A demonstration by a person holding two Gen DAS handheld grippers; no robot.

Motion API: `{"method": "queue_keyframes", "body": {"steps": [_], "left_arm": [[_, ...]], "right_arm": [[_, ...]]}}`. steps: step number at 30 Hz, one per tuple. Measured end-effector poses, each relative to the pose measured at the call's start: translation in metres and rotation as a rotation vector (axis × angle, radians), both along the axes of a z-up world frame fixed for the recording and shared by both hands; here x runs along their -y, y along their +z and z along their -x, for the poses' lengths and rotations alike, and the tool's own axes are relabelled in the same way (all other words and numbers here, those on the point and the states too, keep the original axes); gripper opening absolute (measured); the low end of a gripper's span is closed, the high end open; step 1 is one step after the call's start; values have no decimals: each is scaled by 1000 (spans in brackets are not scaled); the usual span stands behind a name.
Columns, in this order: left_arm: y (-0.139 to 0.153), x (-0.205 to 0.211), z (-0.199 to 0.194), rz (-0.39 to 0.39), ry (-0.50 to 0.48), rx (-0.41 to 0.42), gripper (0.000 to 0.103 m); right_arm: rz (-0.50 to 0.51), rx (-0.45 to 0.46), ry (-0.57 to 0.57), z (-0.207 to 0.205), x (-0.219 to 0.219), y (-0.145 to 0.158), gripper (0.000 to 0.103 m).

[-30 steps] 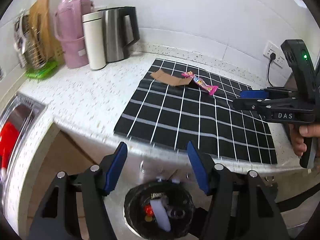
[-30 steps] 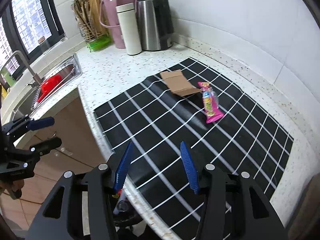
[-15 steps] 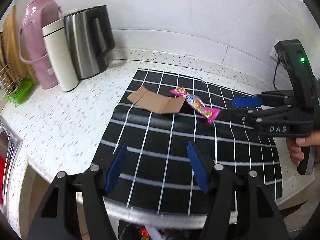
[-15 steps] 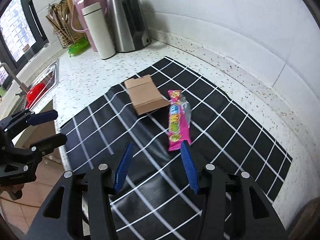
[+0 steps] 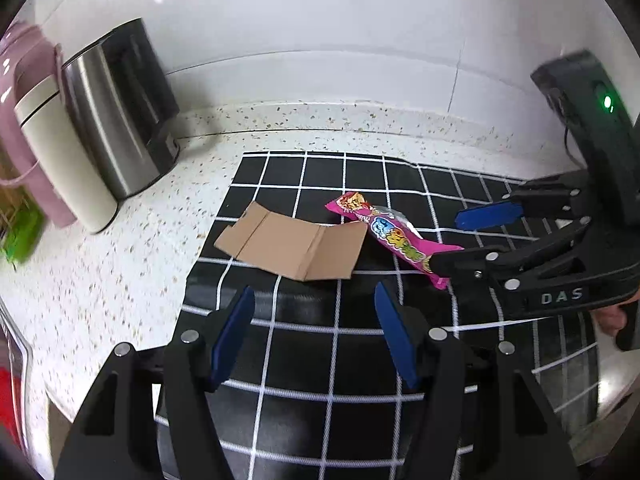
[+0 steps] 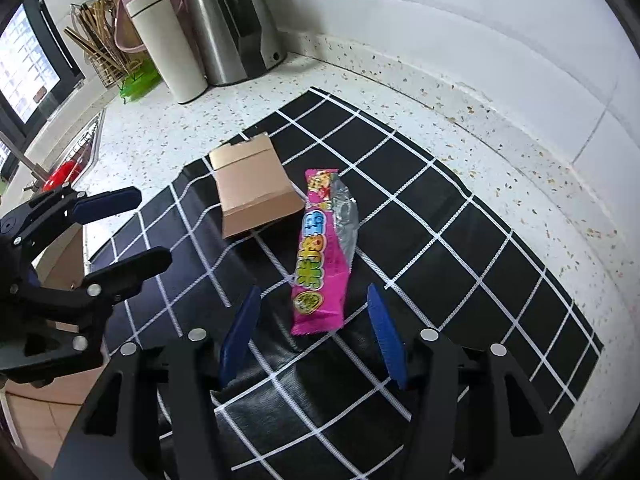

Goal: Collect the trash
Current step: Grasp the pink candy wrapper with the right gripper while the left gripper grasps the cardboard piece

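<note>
A flat piece of brown cardboard and a pink candy wrapper lie side by side on a black mat with white grid lines. My left gripper is open and empty, just short of the cardboard; it also shows at the left of the right wrist view. My right gripper is open and empty, with the near end of the wrapper between its fingertips; it also shows at the right of the left wrist view.
A steel kettle, a white flask and a pink thermos stand on the speckled counter left of the mat. A utensil rack and a sink with something red lie further left.
Both grippers rose from below the counter edge and moved in over the mat. The left now faces the cardboard and the right straddles the wrapper's end. The trash bin has left the view.
</note>
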State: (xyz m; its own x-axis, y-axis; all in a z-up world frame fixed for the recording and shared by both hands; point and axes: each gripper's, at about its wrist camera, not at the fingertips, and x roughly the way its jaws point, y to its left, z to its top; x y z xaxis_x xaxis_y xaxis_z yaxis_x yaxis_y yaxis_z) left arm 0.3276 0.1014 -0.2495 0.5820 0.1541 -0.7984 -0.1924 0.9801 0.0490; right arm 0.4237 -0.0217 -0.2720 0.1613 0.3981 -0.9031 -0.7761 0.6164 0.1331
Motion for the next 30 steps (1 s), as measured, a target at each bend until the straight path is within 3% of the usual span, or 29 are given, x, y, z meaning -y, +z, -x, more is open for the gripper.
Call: {"method": "queue_keyframes", "body": {"steps": [12, 15, 17, 19, 20, 22, 25, 30], "left_arm": [[-35, 13, -41, -131, -72, -63, 62], [-44, 11, -47, -144, -78, -81, 57], [-47, 10, -51, -150, -79, -88, 52], [-48, 11, -53, -159, -85, -94, 43], [-48, 11, -54, -166, -84, -94, 40], [-48, 11, -55, -168, -83, -92, 20], [-44, 10, -54, -168, -77, -77, 13], [-34, 7, -50, -147, -66, -51, 9]], "right_arm": [[38, -50, 10, -14, -5, -29, 54], [43, -33, 15, -13, -8, -31, 54], [44, -30, 20, -13, -10, -31, 52], [51, -19, 23, -12, -11, -32, 32], [57, -10, 20, -13, -11, -32, 30], [54, -14, 9, -14, -10, -32, 29], [50, -19, -5, -15, -8, -31, 28], [44, -23, -21, -16, -4, -28, 28]]}}
